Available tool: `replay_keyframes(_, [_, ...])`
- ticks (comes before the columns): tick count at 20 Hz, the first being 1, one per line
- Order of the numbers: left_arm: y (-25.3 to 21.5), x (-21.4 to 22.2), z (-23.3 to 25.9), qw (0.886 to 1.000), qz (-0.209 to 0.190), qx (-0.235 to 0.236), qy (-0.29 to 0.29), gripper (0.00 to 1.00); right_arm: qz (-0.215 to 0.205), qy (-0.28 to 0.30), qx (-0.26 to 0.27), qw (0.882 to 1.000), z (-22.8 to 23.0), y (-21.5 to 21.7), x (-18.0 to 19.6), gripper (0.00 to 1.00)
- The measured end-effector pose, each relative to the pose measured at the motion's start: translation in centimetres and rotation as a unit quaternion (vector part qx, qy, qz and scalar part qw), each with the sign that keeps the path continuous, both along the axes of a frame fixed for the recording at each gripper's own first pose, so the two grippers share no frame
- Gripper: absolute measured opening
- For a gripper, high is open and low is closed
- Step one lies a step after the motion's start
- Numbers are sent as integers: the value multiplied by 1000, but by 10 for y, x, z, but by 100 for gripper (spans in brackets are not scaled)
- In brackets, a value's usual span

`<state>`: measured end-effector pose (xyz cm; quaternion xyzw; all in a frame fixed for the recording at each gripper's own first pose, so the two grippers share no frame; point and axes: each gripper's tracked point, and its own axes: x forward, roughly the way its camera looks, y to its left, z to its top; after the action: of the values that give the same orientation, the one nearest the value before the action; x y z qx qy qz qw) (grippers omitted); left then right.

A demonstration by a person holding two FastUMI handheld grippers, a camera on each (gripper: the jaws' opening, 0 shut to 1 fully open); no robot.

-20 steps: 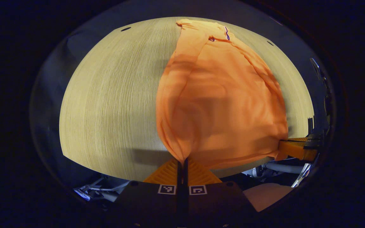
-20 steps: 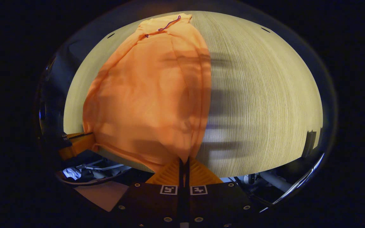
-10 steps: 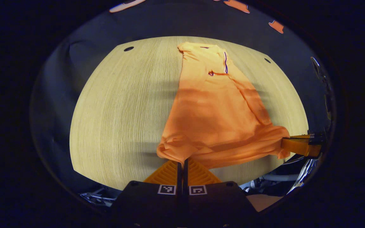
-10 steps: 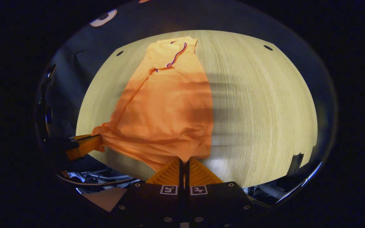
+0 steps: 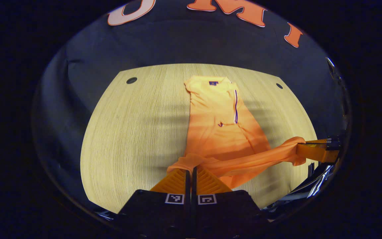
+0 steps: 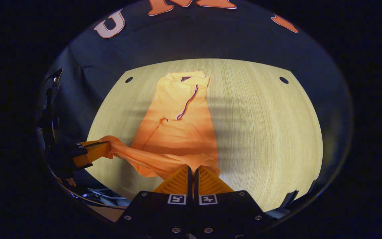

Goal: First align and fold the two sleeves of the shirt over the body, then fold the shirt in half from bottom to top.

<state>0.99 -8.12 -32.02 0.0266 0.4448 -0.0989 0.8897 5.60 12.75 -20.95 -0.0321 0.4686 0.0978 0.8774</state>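
Support: a table of pale wood-grain laminate, seen in both gripper views.
Surface marks: two small dark round holes, one set near each far corner; bands of shadow are cast across the middle of the top.
Item on it: an orange shirt, laid lengthwise with the collar toward the far edge.
Detail: a dark-trimmed placket is seen below the collar.
Lie: the upper part rests flat on the wood; the near hem is raised off it in a bunched band.
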Motion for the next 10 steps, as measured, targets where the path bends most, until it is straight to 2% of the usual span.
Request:
replay_keyframes(5, [-11, 65, 35, 999, -2, -3, -42, 1, -1, -39, -3, 999, 29, 1, 56, 0])
replay_keyframes(10, [-14, 127, 48, 998, 7, -2, -66, 1, -4, -59, 3, 998, 41, 9, 110, 0])
